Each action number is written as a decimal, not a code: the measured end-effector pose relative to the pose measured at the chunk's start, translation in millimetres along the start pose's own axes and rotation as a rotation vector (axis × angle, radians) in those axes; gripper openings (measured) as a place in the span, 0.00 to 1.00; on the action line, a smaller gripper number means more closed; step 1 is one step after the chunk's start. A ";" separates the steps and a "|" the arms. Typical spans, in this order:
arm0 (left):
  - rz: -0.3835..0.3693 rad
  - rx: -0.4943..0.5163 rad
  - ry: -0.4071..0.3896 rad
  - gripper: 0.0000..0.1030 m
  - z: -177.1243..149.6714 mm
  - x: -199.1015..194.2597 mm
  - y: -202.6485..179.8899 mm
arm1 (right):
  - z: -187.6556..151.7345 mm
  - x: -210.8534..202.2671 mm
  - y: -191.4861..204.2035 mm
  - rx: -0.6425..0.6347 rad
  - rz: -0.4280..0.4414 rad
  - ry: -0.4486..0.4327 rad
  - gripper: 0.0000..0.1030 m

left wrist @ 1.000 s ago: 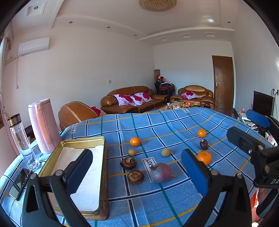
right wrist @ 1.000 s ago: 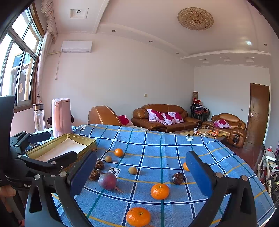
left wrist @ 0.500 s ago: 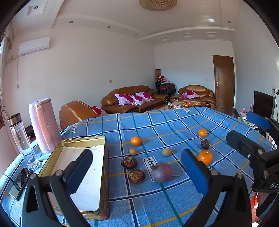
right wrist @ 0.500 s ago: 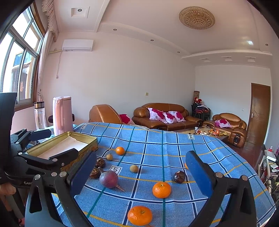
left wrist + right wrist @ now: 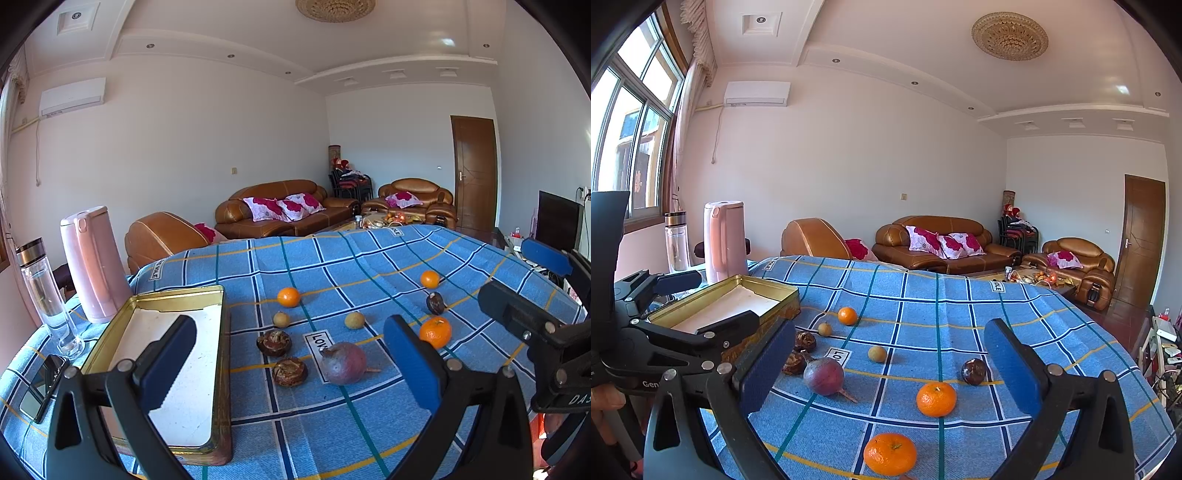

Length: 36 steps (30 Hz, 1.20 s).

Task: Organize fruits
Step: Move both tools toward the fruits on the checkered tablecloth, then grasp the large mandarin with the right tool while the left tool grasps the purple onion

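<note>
Mandarins lie loose on the checked blue cloth (image 5: pixel 960 306); only my right view shows the nearest one (image 5: pixel 890 453), pebbly-skinned, below my right gripper (image 5: pixel 890 369). Left gripper (image 5: pixel 291 362) gapes wide too, empty, brass-coloured tin tray (image 5: pixel 218 332) under its left finger, round purple fruit (image 5: pixel 343 363) ahead.

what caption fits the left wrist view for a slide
Open left gripper above a checked cloth strewn with fruit, empty gold tin at left.
</note>
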<state>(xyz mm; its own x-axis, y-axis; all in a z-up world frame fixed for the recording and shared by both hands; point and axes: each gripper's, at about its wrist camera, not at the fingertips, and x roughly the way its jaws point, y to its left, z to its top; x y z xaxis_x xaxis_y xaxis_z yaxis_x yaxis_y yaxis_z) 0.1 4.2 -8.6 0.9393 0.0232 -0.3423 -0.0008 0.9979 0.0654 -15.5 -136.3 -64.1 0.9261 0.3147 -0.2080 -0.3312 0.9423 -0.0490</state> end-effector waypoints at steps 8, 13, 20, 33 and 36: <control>0.000 0.008 0.007 1.00 -2.0 3.0 -2.6 | -0.7 1.3 0.2 -0.001 0.001 0.005 0.99; 0.002 0.010 0.012 1.00 -3.2 5.3 -3.5 | -1.7 2.6 -0.2 0.000 0.000 0.008 0.99; 0.002 0.017 0.030 1.00 -8.4 13.3 -6.1 | -7.4 7.2 -4.2 0.001 -0.006 0.026 0.99; -0.022 0.038 0.130 1.00 -39.0 51.7 -18.5 | -55.9 28.6 -25.0 0.048 0.000 0.155 0.99; -0.035 0.040 0.153 1.00 -45.2 58.7 -20.7 | -64.2 33.0 -28.3 0.056 0.011 0.183 0.99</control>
<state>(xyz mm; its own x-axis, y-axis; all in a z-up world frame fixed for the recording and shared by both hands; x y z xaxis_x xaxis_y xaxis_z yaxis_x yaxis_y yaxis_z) 39.7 -12.3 -72.4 0.8754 0.0006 -0.4833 0.0476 0.9950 0.0875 12.8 -159.9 -132.4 0.8727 0.3038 -0.3822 -0.3258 0.9454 0.0075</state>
